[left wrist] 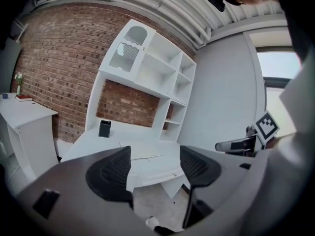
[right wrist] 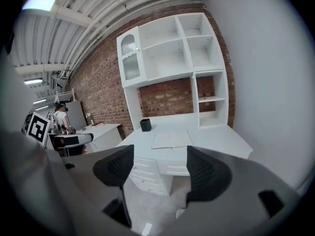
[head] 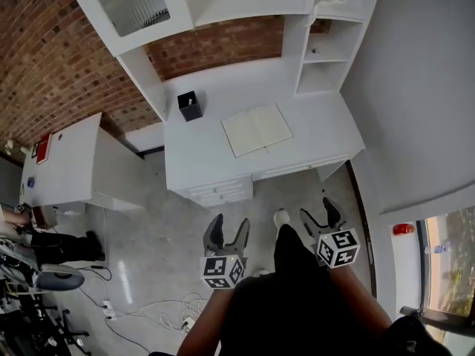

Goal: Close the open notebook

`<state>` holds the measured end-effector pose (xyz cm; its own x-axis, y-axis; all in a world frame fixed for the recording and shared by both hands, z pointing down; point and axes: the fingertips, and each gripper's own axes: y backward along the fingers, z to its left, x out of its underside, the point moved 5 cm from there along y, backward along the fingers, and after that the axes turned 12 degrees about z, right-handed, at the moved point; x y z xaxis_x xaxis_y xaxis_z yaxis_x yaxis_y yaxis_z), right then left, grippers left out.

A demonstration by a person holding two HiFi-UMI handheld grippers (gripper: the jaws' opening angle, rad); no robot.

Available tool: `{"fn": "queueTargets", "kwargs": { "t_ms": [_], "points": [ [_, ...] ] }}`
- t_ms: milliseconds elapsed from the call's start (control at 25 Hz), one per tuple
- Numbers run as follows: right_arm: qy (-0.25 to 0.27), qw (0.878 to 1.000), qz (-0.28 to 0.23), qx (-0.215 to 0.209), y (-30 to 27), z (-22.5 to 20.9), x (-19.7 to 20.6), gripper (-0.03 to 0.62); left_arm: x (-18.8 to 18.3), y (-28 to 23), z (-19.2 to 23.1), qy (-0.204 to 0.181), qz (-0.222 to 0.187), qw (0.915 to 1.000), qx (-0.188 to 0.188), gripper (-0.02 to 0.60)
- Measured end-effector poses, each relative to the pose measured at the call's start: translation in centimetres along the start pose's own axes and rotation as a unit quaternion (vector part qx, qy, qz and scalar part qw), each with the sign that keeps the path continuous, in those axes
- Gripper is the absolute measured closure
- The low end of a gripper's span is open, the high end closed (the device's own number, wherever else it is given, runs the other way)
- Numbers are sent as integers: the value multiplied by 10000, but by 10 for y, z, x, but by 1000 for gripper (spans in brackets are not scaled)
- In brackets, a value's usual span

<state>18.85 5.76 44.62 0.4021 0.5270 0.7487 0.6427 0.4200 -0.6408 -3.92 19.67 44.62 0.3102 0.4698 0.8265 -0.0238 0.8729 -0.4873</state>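
Notebook (head: 257,128): I see it lying open on the white surface (head: 326,124), near a black cup (head: 190,105).
Left gripper (head: 226,233): my jaws spread, empty, well short of it.
Right gripper (head: 321,216): likewise.

All three views toward far desk (head: 202,156)

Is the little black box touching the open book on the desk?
Apart. The head view shows a strip of bare white desk between the black box, near the back left, and the open notebook.
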Motion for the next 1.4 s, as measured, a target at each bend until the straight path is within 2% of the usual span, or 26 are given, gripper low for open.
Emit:
{"fn": "queueTargets", "kwargs": {
  "t_ms": [120, 280, 520, 720, 920, 1120, 1280, 1400],
  "points": [
    [198, 9996, -7, -189, -30, -21, -35, 275, -17, -30, 16, 104, 28, 9996, -269, 288],
    [399, 9976, 224, -527, -70, -51, -72, 275, -45, -71, 25, 342, 26, 9976, -594, 288],
    [645, 9918, 442, -1015, -136, -86, -110, 275, -75, -130, 26, 468, 101, 9952, -859, 288],
    [826, 9845, 722, -1370, -180, -97, -122, 275, -91, -162, 30, 573, 205, 9926, -1050, 288],
    [1307, 9748, 842, -1601, -215, -100, -131, 275, -96, -191, 29, 630, 339, 9905, -1177, 288],
    [1519, 9660, 968, -1855, -245, -104, -135, 275, -91, -213, 31, 772, 440, 9869, -1349, 288],
    [1794, 9572, 1106, -1982, -267, -97, -134, 274, -80, -223, 47, 926, 565, 9825, -1515, 288],
    [1705, 9549, 1289, -2060, -284, -89, -127, 275, -65, -236, 67, 1032, 761, 9807, -1479, 288]
  ]
}}
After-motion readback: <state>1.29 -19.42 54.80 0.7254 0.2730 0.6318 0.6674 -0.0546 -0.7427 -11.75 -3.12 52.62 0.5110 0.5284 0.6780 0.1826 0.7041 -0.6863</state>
